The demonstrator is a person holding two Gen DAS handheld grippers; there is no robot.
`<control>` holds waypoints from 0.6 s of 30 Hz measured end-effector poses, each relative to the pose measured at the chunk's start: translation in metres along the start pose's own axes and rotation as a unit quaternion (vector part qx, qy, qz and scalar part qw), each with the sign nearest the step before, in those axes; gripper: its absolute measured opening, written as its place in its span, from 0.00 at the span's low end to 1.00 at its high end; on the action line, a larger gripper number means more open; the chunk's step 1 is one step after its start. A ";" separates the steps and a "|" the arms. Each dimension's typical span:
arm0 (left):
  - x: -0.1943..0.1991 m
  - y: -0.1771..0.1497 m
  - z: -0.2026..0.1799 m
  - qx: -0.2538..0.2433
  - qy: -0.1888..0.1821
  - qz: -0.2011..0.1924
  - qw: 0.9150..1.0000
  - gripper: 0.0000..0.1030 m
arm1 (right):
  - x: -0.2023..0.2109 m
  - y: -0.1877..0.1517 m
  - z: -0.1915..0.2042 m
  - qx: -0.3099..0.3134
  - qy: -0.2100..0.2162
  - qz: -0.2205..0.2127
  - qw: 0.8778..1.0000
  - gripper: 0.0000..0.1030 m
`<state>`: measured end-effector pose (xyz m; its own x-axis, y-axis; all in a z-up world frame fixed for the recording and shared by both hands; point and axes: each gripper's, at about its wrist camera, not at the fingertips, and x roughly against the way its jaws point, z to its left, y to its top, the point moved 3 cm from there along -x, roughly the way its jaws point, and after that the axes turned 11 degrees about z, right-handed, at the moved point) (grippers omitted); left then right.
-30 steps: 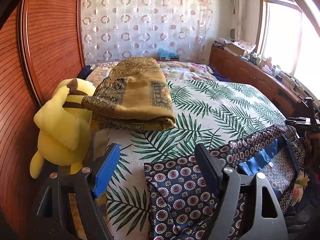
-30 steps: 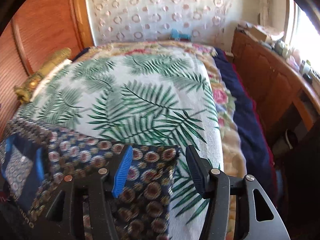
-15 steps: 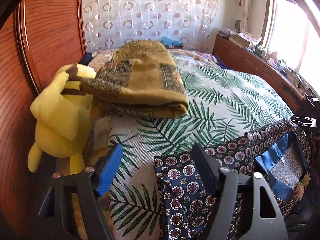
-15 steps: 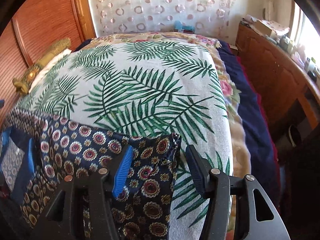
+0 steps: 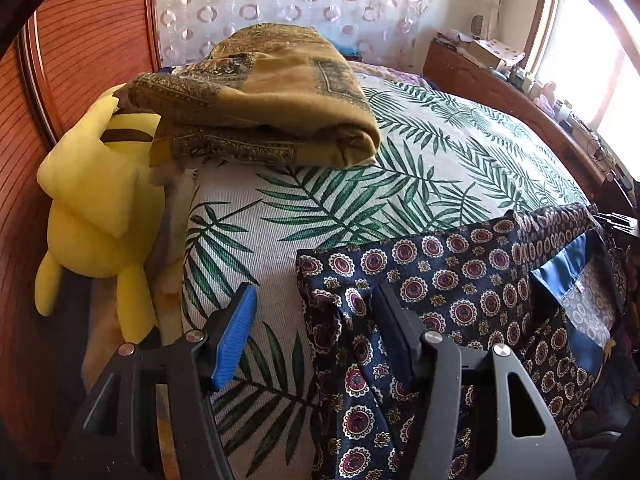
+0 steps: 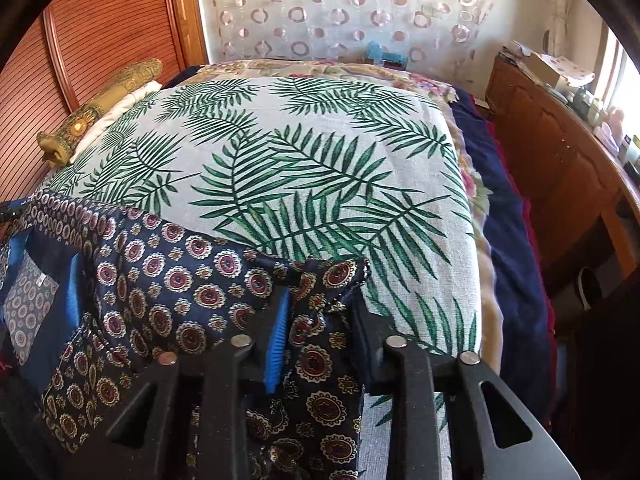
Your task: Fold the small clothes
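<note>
A navy garment with round medallion print and a blue lining [image 5: 460,280] lies at the near edge of the palm-leaf bedspread [image 5: 420,176]; it also shows in the right wrist view [image 6: 180,280]. My left gripper [image 5: 316,320] is open, its jaws astride the garment's left corner, with the cloth under the right finger. My right gripper [image 6: 320,320] has closed in on the garment's right corner, with the cloth bunched between its jaws.
A folded mustard blanket [image 5: 260,104] lies at the back left, with a yellow plush toy [image 5: 96,208] beside it against the wooden headboard [image 5: 80,32]. A wooden dresser [image 6: 560,168] runs along the right of the bed. A navy blanket [image 6: 512,240] hangs off the bed's right side.
Both grippers have moved forward over the bed with the garment's corners. The right gripper's jaws have narrowed onto the right corner; the left gripper stays open.
</note>
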<state>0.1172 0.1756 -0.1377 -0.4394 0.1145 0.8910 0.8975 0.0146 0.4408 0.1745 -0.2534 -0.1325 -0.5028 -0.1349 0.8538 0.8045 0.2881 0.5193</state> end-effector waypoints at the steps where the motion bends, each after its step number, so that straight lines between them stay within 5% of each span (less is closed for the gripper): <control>1: 0.000 -0.001 -0.001 -0.001 0.000 -0.001 1.000 0.57 | 0.001 -0.001 0.001 0.002 0.001 0.000 1.000 0.20; 7: 0.002 -0.005 -0.013 -0.018 -0.038 0.000 0.999 0.10 | 0.003 -0.004 0.012 0.011 0.009 -0.004 1.000 0.06; 10: 0.009 -0.006 -0.019 -0.024 -0.044 -0.008 0.999 0.07 | 0.013 -0.008 0.017 0.010 0.002 -0.026 1.000 0.05; 18: 0.102 0.003 -0.037 -0.024 -0.053 -0.126 0.990 0.06 | 0.093 -0.017 0.014 -0.017 -0.001 -0.135 0.991 0.05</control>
<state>0.0737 0.1501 -0.0420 -0.6402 0.2176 0.7367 0.7562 0.0095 0.6543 0.1094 -0.2577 -0.0630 -0.7019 -0.2007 0.6834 0.6507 0.2095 0.7298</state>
